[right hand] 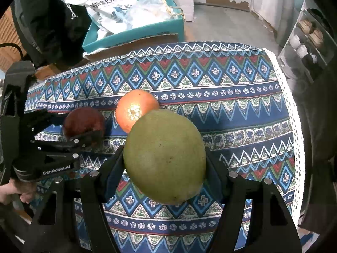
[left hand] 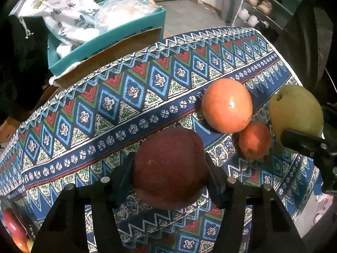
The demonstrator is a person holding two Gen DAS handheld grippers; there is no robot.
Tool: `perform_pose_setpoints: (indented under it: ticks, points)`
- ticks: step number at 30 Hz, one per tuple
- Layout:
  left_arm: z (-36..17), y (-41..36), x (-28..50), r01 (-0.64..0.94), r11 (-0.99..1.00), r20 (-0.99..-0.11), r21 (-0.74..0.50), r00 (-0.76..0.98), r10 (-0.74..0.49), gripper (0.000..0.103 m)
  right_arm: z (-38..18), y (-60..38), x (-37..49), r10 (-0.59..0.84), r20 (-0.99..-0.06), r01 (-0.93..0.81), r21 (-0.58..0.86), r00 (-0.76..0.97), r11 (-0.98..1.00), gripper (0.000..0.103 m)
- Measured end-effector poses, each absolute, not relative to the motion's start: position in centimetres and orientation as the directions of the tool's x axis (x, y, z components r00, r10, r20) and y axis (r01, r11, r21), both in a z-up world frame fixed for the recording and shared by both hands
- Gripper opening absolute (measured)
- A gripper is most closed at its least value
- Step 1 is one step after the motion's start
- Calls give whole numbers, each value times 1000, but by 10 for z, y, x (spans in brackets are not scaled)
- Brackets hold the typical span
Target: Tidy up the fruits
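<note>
- Nearest, the left gripper (left hand: 169, 172) clamps a dark red apple (left hand: 168, 166) over the patterned tablecloth (left hand: 118, 109).
- The right gripper (right hand: 165, 168) grasps a green mango (right hand: 165, 156).
- Farther off lie an orange (left hand: 227, 105) and a small peach (left hand: 254, 140), touching.
- Far left stands a teal box (left hand: 109, 42).

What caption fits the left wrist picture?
Left gripper clamps a red apple beside an orange on patterned cloth.

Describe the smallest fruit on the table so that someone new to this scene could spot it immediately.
Start at the patterned tablecloth and find the large orange near its right side. Tucked against the orange's lower right, resting on the cloth, is a small reddish-orange fruit. It is the smallest fruit, and unlike the dark red apple and green mango, no gripper holds it.
</note>
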State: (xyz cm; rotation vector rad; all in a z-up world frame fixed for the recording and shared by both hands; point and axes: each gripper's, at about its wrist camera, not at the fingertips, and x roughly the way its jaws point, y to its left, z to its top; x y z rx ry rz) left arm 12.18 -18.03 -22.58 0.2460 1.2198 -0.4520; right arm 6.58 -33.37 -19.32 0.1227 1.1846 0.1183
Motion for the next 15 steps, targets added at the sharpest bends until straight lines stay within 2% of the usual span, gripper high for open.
perform_pose_setpoints:
  ticks: [15]
  points:
    - [-210, -155, 109, 419, 907, -932, -40, 311, -184, 62, -176, -323, 65, 181, -894, -61, 172, 409, 983, 71]
